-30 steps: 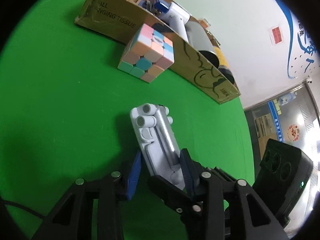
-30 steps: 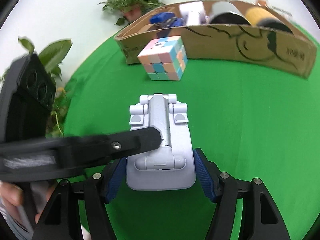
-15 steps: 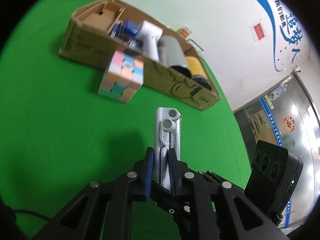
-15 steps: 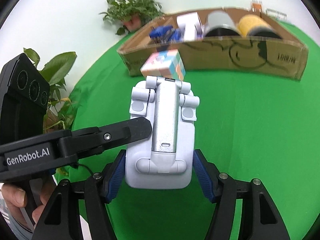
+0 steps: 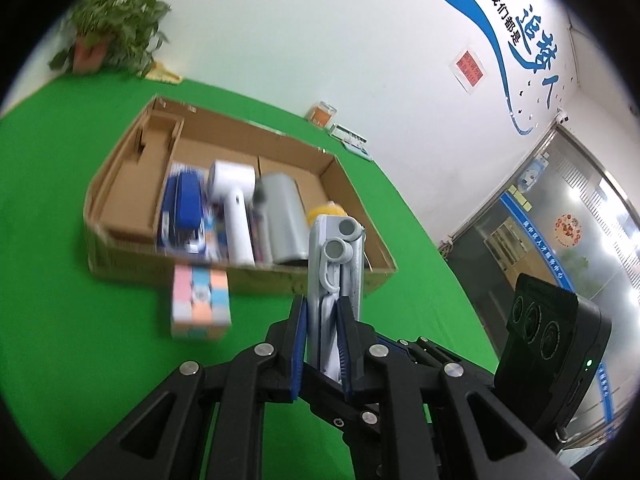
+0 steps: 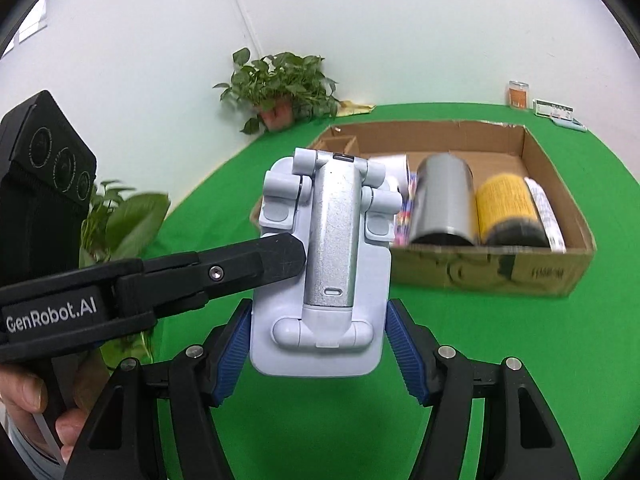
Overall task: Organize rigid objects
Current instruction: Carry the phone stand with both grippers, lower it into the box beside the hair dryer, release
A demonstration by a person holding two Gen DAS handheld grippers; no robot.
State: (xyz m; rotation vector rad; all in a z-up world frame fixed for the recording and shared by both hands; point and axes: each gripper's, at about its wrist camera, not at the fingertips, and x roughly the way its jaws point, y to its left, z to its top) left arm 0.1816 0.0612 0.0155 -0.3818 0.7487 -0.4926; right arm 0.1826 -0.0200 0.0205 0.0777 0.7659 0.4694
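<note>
Pale-blue plastic, the folded phone stand (image 6: 320, 268) hangs clear of the green surface (image 6: 500, 360), our left claw (image 5: 322, 332) clenched across its thickness and our right claw (image 6: 316, 344) grasping its width, steadying it for the cardboard box (image 5: 120, 256) nearby.

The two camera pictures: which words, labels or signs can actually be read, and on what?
"GenRobot.AI": white letters on the black left claw handle.
"我们都是": dark characters on the white wall beside the blue swoosh.
Red wall notice: too small.
Brown cardboard box front print: blurred.
Yellow can label: unreadable.
</note>
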